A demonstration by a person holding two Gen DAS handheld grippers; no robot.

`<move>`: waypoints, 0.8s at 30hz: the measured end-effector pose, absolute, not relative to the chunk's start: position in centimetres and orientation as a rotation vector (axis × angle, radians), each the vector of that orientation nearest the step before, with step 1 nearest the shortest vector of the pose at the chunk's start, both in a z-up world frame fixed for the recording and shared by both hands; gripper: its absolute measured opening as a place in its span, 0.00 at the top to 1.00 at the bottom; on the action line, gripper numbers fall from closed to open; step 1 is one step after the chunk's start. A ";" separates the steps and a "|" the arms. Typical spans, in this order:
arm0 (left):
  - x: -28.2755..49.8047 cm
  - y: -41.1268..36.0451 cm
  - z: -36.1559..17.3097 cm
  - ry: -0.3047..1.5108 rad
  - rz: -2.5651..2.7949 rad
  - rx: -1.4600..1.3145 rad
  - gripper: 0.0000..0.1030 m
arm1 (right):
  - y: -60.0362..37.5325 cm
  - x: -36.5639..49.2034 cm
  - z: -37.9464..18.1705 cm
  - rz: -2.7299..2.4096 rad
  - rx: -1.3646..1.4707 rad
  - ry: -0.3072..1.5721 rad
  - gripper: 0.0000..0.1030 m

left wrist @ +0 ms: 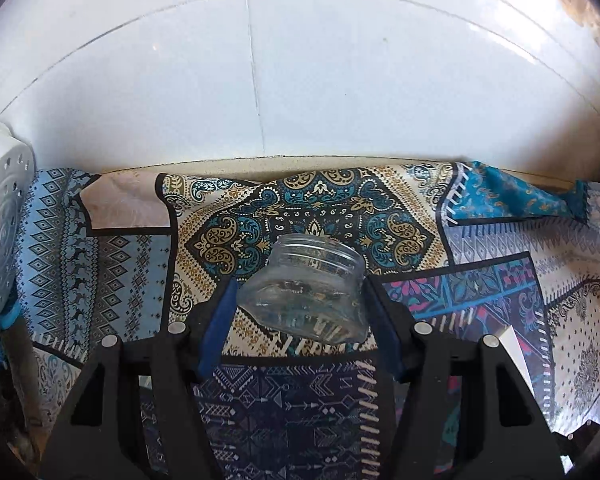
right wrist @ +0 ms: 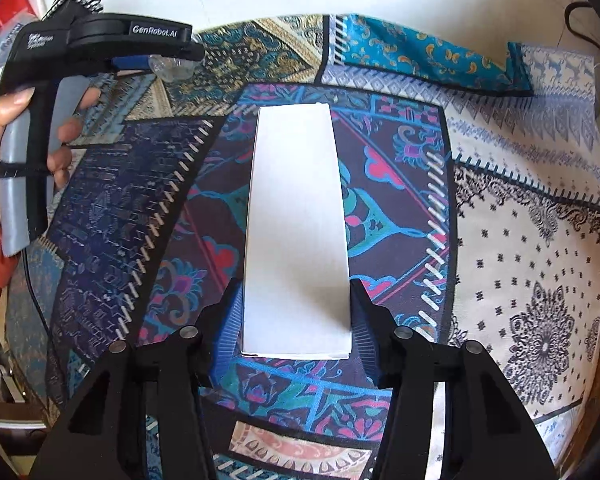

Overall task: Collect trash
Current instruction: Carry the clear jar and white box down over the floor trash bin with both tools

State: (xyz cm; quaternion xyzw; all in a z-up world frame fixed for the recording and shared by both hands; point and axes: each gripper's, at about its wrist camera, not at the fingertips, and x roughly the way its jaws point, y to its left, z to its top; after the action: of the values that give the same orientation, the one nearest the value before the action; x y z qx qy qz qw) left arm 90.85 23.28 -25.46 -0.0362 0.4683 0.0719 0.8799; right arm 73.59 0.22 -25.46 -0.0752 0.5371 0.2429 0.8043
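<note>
L gripper (left wrist: 300,300) is clamping a clear lidless jar (left wrist: 306,292) w/ blue pads, jar tilting just above the patterned cloth (left wrist: 112,248). Glass is looking slick & crooked, so it's prob. at risk of rotating out or dropping. R gripper (right wrist: 296,312) is sitting narrow, pads touching a white box (right wrist: 296,216) on both sides; the thin card could be crushing or sliding loose.

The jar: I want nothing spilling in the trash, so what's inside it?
The jar is clear and looks empty; the patterned cloth shows through it. Glare blurs its bottom, so residue can't be excluded.
</note>
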 end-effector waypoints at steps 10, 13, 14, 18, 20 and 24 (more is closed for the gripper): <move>81.6 20.5 -17.6 0.863 0.173 -0.137 0.39 | -4.1 70.5 -18.1 0.562 -0.141 0.993 0.54; 77.7 18.9 -15.3 0.812 0.213 -0.166 0.39 | -5.2 69.5 -16.4 0.596 -0.134 0.950 0.54; 76.6 18.5 -14.7 0.798 0.226 -0.173 0.39 | -5.4 69.3 -16.0 0.609 -0.135 0.939 0.54; 70.6 16.6 -11.7 0.735 0.265 -0.220 0.39 | -7.1 66.9 -13.8 0.661 -0.167 0.885 0.54; 67.7 15.7 -10.5 0.710 0.279 -0.231 0.39 | -7.4 65.8 -13.4 0.674 -0.175 0.870 0.54; 62.7 14.1 -9.2 0.689 0.291 -0.228 0.39 | -8.5 62.8 -12.6 0.689 -0.165 0.853 0.54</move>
State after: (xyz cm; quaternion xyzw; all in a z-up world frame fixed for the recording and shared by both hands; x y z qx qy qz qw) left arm 62.69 14.08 -9.22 -0.1112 0.3356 0.1418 0.9246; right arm 62.82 -8.47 -12.65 -0.0784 0.4049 0.3270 0.8503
